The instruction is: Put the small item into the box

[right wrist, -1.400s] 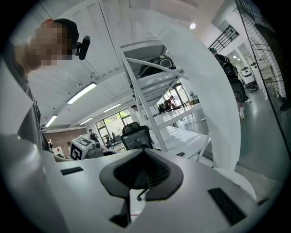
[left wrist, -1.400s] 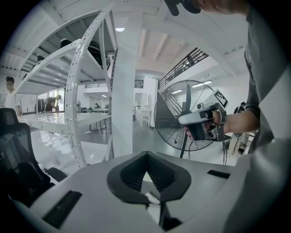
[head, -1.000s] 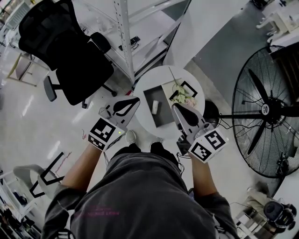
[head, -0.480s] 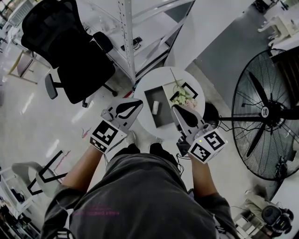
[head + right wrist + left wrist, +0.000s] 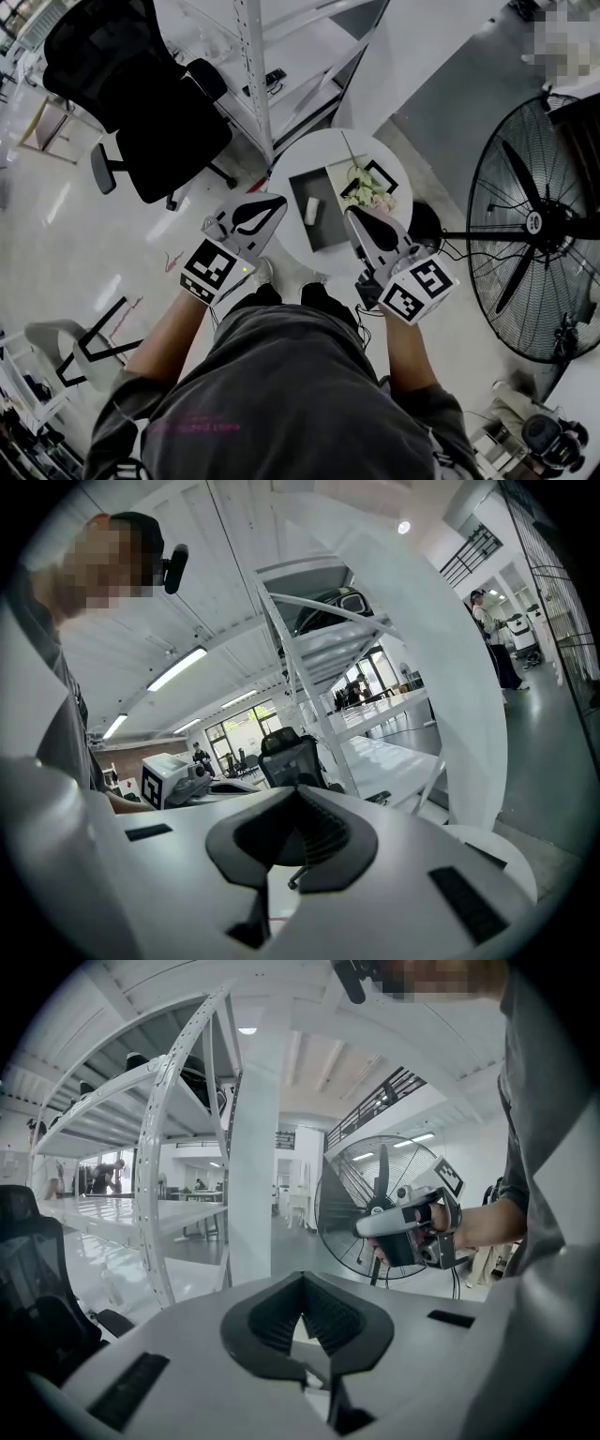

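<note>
A small white item [image 5: 310,213] lies within the outline of a flat grey box [image 5: 324,234] on a round white table [image 5: 309,169]. My left gripper [image 5: 280,200] hovers at the table's left edge, jaws shut with nothing between them [image 5: 302,1281]. At the table's near right edge my right gripper [image 5: 351,215] is also shut and empty [image 5: 298,791]. Both point level across the room, not down at the table. Each gripper view shows the other gripper: the right one [image 5: 412,1227] in a hand, the left one [image 5: 178,778].
A bunch of pale flowers [image 5: 366,194] and a black-framed square card [image 5: 382,176] lie on the table beside the box. A black office chair [image 5: 131,94] and a white shelf rack [image 5: 251,75] stand to the left. A big floor fan [image 5: 539,225] stands to the right.
</note>
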`<action>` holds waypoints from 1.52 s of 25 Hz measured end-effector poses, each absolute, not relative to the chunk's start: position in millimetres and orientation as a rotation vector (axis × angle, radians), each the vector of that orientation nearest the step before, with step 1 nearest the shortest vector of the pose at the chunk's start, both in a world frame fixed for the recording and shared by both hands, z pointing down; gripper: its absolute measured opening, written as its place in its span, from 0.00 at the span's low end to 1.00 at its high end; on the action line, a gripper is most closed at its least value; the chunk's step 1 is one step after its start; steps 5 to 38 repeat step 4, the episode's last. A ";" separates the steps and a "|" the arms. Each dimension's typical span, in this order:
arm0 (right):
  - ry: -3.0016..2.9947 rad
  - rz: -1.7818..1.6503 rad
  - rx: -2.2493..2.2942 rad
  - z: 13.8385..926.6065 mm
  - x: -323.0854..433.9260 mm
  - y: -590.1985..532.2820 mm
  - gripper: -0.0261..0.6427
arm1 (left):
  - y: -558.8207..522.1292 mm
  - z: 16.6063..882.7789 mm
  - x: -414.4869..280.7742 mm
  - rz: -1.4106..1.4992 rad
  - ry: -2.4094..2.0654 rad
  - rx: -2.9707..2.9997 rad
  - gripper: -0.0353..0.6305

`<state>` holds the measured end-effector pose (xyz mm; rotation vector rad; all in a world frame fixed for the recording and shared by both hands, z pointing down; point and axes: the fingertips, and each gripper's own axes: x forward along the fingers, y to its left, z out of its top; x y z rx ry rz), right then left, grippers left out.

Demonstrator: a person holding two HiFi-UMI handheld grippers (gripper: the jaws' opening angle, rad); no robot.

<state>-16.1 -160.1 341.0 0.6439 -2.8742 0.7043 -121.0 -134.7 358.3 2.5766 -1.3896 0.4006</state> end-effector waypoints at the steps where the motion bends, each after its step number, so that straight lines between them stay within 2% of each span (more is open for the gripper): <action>1: -2.874 0.703 0.644 340.9 -15.3 -161.2 0.07 | -135.8 358.3 -119.9 0.400 -1.390 2.578 0.08; 38: -2.874 0.698 0.644 341.1 -13.3 -164.3 0.07 | -138.9 358.7 -116.6 0.401 -1.388 2.582 0.08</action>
